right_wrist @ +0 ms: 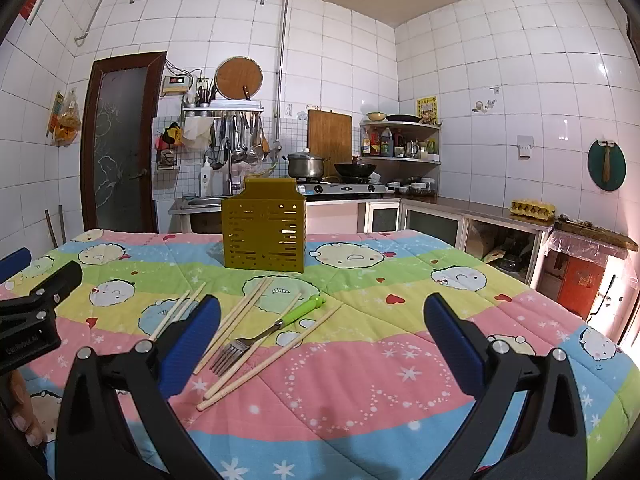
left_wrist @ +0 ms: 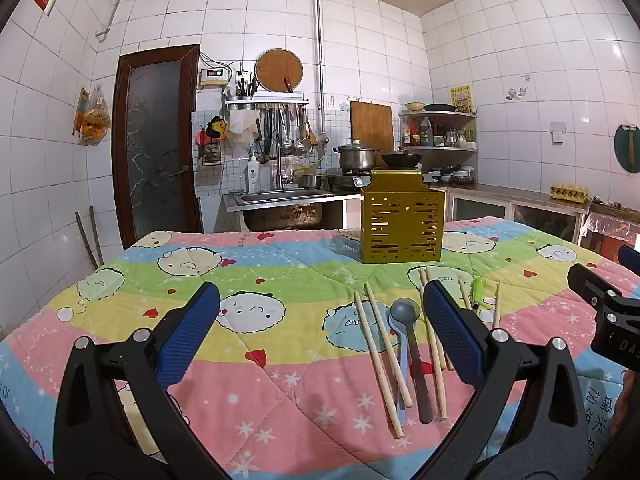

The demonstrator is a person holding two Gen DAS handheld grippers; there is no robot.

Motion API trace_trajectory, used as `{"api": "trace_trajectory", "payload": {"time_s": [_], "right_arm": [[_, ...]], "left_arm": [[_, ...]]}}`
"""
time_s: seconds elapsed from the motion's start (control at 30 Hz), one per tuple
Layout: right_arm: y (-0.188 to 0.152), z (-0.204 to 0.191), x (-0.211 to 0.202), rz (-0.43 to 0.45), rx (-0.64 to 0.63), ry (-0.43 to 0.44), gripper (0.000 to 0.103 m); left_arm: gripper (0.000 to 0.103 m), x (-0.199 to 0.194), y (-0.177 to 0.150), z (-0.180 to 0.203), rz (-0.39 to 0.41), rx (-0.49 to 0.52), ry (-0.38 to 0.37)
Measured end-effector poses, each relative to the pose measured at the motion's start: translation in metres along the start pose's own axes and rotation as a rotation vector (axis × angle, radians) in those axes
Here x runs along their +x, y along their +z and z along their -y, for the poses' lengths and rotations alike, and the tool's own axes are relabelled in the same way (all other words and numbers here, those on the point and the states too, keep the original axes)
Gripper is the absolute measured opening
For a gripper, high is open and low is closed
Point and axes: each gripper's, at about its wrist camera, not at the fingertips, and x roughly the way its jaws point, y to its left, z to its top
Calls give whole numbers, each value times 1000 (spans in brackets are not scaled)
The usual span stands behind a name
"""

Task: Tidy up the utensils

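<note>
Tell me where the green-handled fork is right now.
The green-handled fork lies flat on the quilt in the right wrist view, among loose chopsticks, in front of the gold utensil holder, tines toward the camera.

Right tool: blue fingers spread wide, nothing between them, low over quilt-covered desk. Centre frame: yellow slotted holder, upright. Below it, left of centre: green-handled fork among scattered wooden chopsticks. Left tool at left edge, state unclear.
</note>
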Motion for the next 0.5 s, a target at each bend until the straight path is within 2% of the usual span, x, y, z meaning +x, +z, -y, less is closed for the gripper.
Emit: {"api": "trace_trajectory", "payload": {"time_s": [0.5], "right_arm": [[0, -1, -1, -2, -14, -3, 99]], "left_arm": [[98, 1, -2, 3, 6, 1, 1]]}}
